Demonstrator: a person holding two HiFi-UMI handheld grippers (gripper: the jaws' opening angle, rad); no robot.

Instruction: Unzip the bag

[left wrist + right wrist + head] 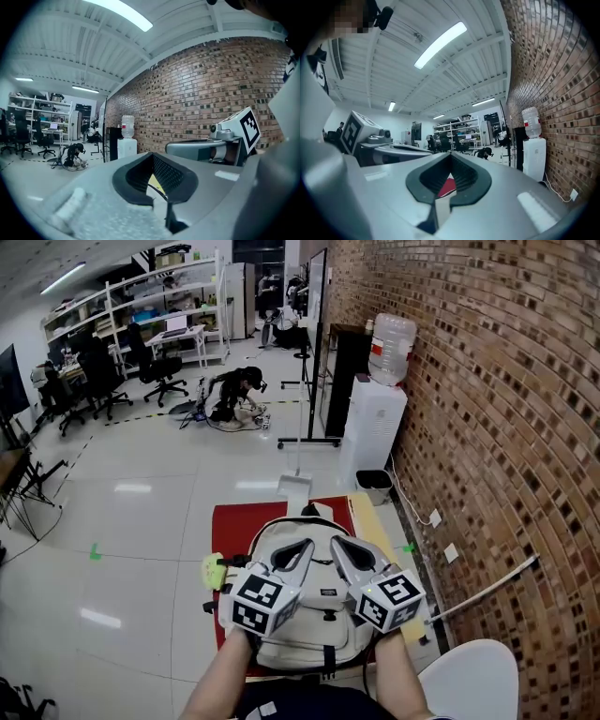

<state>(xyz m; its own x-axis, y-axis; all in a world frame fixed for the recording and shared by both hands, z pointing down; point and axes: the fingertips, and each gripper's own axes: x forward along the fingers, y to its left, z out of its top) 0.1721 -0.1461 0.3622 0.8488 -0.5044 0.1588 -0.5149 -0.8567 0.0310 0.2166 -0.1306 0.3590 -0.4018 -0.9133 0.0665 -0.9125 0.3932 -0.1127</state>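
Note:
A cream backpack (323,607) with black straps lies flat on a red table top (234,529) right in front of me. Both grippers hover side by side just above it, apart from it and pointing forward. My left gripper (302,549) is shut with nothing between its jaws; from its own camera the closed tips (152,155) point out at the room. My right gripper (343,546) is shut and empty too, its tips (451,155) meeting. Each gripper shows in the other's view: the right one (225,140), the left one (370,140). The bag's zipper is hidden from me.
A yellow-green tag (214,570) sticks out at the bag's left side. A yellow strip (372,521) runs along the table's right edge. Beyond stand a small bin (375,486), a water dispenser (377,418) and the brick wall (497,427). A person (239,390) crouches on the far floor.

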